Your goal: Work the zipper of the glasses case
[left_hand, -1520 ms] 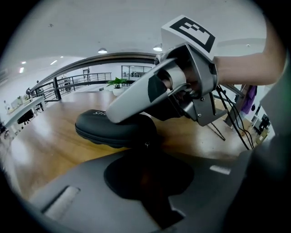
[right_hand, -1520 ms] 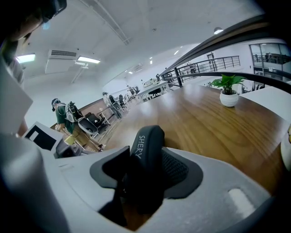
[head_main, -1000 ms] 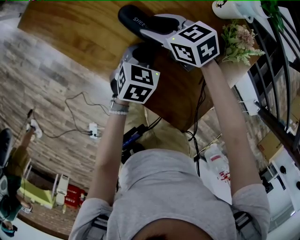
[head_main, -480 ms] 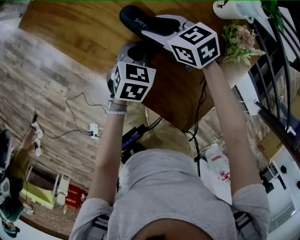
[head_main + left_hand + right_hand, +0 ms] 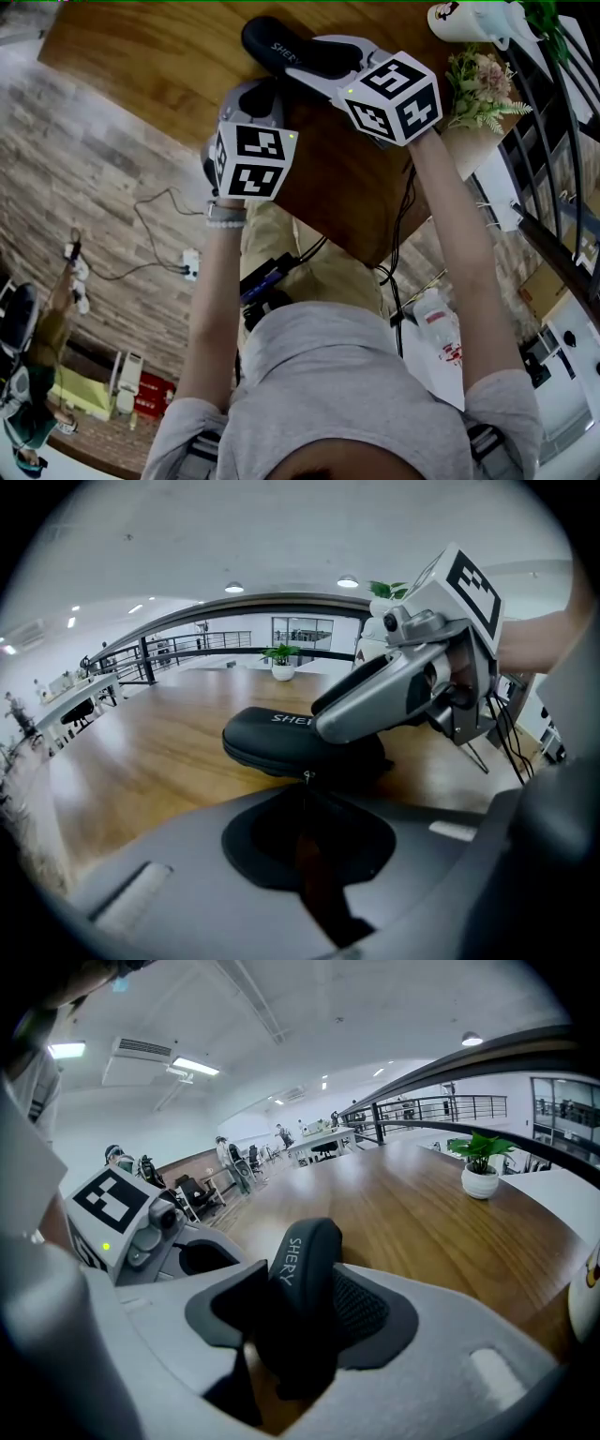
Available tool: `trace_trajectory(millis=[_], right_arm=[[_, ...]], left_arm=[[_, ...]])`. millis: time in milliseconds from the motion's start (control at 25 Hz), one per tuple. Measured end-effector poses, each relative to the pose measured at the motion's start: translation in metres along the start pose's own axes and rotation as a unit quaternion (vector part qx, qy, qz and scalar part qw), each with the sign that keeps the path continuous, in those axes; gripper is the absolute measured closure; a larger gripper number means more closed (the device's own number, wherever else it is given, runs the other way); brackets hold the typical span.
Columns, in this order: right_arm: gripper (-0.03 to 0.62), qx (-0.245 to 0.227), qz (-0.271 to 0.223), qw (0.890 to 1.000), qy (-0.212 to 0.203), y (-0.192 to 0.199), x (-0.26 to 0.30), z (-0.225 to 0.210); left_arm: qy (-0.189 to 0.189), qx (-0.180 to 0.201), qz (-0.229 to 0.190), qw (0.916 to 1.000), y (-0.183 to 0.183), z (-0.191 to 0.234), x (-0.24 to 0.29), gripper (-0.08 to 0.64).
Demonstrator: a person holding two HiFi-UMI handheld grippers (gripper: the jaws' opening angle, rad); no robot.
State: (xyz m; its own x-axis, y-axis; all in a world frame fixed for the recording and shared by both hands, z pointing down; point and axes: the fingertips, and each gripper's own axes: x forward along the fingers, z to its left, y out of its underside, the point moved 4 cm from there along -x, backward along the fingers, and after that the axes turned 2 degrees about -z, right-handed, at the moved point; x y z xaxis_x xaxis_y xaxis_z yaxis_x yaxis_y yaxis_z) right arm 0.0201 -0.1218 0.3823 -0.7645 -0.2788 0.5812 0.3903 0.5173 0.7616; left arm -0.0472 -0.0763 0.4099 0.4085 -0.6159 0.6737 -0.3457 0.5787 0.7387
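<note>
A black glasses case [image 5: 279, 44] with white lettering lies on the wooden table [image 5: 141, 66]. My right gripper [image 5: 317, 56] is shut on it from the right; in the right gripper view the case [image 5: 305, 1269] stands wedged between both pads. My left gripper [image 5: 265, 96] sits at the case's near side. In the left gripper view its jaws are closed together, and the small metal zipper pull [image 5: 306, 776] sits right at their tips, below the case [image 5: 267, 738]. The right gripper [image 5: 403, 686] reaches over the case's right end.
A bunch of artificial flowers [image 5: 480, 86] and a white object [image 5: 459, 19] stand at the table's right end. The table's near edge [image 5: 309, 225] runs under my arms, with cables hanging below. A small potted plant [image 5: 480, 1174] stands far off on the table.
My left gripper has drawn back to the left and toward the table's near edge. The right gripper and the case have barely shifted.
</note>
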Motion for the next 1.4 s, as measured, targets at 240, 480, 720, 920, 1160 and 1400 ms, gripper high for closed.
trace_trajectory(millis=[240,480,720,920,1160,1400], right_arm=[[0.371,-0.004,-0.001,1.0,0.001,0.0,0.0,0.003],[0.371,-0.007,-0.002,1.0,0.0,0.0,0.0,0.003],[0.371,-0.011,-0.002,1.0,0.001,0.001,0.0,0.006],[0.371,-0.011,-0.006,1.0,0.004,0.0,0.0,0.005],[0.37,-0.009,-0.009,1.0,0.007,0.001,0.0,0.003],[0.364,-0.003,-0.029,0.999,0.026,0.003,-0.003,0.001]], left_arm=[[-0.017,0.0,0.013,0.9998,0.0,0.02,0.001,0.535],[-0.031,0.009,0.01,0.9994,-0.007,0.044,0.006,0.534],[-0.044,0.009,0.013,0.9989,-0.011,0.066,0.011,0.535],[-0.046,0.026,0.014,0.9985,-0.017,0.08,0.017,0.525],[-0.05,0.046,0.008,0.9976,-0.015,0.076,0.021,0.532],[-0.016,0.026,-0.014,0.9994,-0.012,0.068,0.009,0.448]])
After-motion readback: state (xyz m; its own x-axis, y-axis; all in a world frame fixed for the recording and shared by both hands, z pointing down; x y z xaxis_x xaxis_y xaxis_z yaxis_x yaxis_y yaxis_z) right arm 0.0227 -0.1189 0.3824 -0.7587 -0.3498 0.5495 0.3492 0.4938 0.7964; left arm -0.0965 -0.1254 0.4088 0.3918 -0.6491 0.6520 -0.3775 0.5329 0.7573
